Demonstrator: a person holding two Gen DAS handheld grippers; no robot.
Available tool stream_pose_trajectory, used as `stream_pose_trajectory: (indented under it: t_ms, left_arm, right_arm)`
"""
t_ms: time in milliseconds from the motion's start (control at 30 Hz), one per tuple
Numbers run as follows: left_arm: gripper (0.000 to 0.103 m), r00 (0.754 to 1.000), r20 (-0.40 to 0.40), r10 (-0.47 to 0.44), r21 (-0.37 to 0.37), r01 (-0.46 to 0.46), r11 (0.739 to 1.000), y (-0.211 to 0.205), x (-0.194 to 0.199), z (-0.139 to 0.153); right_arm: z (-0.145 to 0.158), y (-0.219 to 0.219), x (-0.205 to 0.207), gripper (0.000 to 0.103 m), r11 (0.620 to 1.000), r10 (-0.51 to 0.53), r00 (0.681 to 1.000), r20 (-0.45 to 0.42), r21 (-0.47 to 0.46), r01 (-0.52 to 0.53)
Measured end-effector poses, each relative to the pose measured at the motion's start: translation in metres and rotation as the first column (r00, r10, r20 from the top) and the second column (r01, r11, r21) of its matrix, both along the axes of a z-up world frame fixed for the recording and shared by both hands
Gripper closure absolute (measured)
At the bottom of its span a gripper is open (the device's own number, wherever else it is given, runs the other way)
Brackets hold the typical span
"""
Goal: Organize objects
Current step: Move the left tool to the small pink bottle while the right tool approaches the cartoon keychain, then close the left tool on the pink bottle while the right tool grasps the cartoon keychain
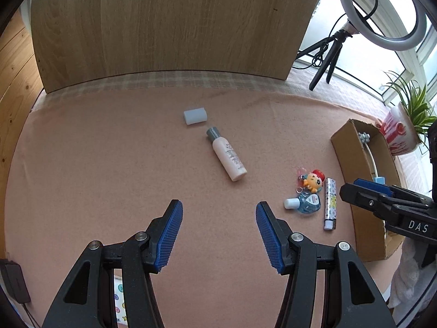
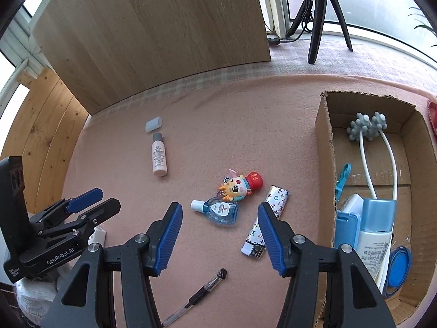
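On the pink mat lie a pale pink bottle (image 1: 228, 155) (image 2: 159, 155) with a grey cap, a small white cap (image 1: 195, 115) (image 2: 153, 123), a cartoon keychain toy (image 1: 313, 181) (image 2: 240, 186), a small blue bottle (image 1: 304, 204) (image 2: 218, 210), a patterned lighter (image 1: 330, 203) (image 2: 266, 220) and a pen (image 2: 196, 295). A cardboard box (image 1: 347, 158) (image 2: 325, 147) at the right holds several items. My left gripper (image 1: 219, 210) is open and empty, short of the pink bottle. My right gripper (image 2: 220, 213) is open and empty above the blue bottle.
A wooden board (image 1: 169, 24) (image 2: 153, 30) stands at the back of the mat. A ring light on a tripod (image 1: 382, 11) stands back right, beside a potted plant (image 1: 401, 131). A white cloth (image 2: 35, 295) lies at the near left.
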State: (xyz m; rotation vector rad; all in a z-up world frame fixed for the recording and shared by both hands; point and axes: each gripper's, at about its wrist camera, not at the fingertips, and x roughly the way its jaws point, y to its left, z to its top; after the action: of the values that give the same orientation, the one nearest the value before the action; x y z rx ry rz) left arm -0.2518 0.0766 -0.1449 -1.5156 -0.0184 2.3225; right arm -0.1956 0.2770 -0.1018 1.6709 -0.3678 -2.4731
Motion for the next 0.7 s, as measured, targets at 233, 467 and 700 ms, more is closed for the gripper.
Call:
stream_pose_trajectory:
  t_ms: [233,467,700]
  left_arm:
    - [0.043,0.999,0.026,0.046,0.015,-0.046,0.999,0.007,-0.048,-0.012]
    - [0.043,0.996,0.059,0.065,0.011,-0.065,0.998,0.03,-0.076,-0.03]
    - [0.07,0.996,0.084,0.03,-0.018,-0.029,0.999,0.053,-0.082,-0.047]
  right_arm:
    - [-0.023,-0.003,-0.028,0.067,1.0,-0.003,0.998,0.057,0.026,0.002]
    - [-0.038,0.002,-0.05,0.067,0.999,-0.043,0.995,0.093,0.035,0.04]
    - [-0.045,-0.004,-0.059,0.067,0.998,-0.032,0.991,0.128,0.064,0.024]
